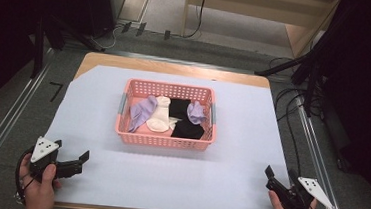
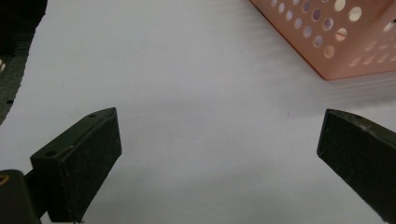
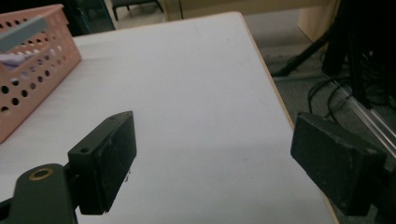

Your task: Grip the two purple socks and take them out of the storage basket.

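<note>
The pink perforated plastic basket (image 1: pixel 164 141) of lilac, white and black socks (image 1: pixel 160 113) sits mid-tabletop, reachable by both sides. The left gripper (image 1: pixel 80 160) and right gripper (image 1: pixel 271 175) wait at the near corners, jaws wide and empty (likely poised to start picking).

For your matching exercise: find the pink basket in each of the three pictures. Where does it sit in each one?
High view: the pink basket sits mid-table, socks inside.
Left gripper view: its perforated corner fills the top right.
Right gripper view: its end wall with the grey handle sits at the upper left.
Shared landmark: the white table cover.
</note>
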A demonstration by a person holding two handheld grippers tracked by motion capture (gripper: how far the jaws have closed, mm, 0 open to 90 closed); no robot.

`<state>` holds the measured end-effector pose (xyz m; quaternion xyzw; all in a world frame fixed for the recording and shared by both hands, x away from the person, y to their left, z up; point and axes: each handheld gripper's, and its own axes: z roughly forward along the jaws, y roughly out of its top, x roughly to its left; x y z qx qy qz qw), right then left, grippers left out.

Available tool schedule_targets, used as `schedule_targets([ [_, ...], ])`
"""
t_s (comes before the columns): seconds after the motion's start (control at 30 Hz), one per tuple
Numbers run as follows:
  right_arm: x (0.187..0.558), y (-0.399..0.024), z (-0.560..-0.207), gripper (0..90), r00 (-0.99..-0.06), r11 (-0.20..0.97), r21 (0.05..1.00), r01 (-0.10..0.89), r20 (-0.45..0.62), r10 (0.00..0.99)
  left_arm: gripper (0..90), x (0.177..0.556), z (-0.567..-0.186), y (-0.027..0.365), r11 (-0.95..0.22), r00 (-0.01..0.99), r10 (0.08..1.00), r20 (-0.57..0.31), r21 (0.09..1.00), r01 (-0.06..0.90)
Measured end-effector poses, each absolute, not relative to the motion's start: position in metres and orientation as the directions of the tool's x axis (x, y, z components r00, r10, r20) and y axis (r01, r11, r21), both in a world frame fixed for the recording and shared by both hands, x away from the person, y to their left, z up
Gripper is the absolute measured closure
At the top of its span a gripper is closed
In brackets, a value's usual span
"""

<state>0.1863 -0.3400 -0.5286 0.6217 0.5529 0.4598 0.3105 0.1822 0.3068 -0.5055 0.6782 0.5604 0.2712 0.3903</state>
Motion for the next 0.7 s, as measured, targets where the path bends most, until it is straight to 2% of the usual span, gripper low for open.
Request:
schedule_targets([
  [0.07, 0.187, -0.34, -0.528, 14.5, -0.023, -0.204, 0.886, 0.415, 0.235, 0.972, 0.5, 0.182, -0.506, 0.307, -0.067, 0.225, 0.972, -0.07, 0.833, 0.549],
  [0.1, 0.187, -0.339, -0.527, 19.8, -0.022, -0.188, 0.893, 0.408, 0.216, 0.976, 0.5, 0.182, -0.505, 0.307, -0.066, 0.225, 0.972, -0.071, 0.833, 0.549],
  [0.13, 0.187, -0.339, -0.527, 19.8, -0.022, -0.188, 0.893, 0.408, 0.216, 0.976, 0.5, 0.182, -0.505, 0.307, -0.067, 0.225, 0.972, -0.071, 0.833, 0.549],
  [0.23, 0.188, -0.333, -0.523, 25.9, -0.047, -0.15, 0.922, 0.358, 0.178, 0.983, 0.5, 0.182, -0.505, 0.307, -0.062, 0.227, 0.971, -0.077, 0.833, 0.55],
  [0.33, 0.188, -0.33, -0.519, 27.3, -0.056, -0.145, 0.927, 0.345, 0.175, 0.983, 0.5, 0.182, -0.505, 0.308, -0.052, 0.223, 0.971, -0.086, 0.835, 0.548],
  [0.47, 0.188, -0.326, -0.51, 40.5, -0.088, -0.207, 0.926, 0.317, 0.246, 0.965, 0.5, 0.182, -0.505, 0.309, -0.051, 0.227, 0.97, -0.09, 0.835, 0.548],
  [0.7, 0.199, -0.316, -0.497, 42.2, -0.093, -0.198, 0.917, 0.347, 0.244, 0.965, 0.5, 0.182, -0.505, 0.308, -0.053, 0.221, 0.972, -0.083, 0.835, 0.547],
])
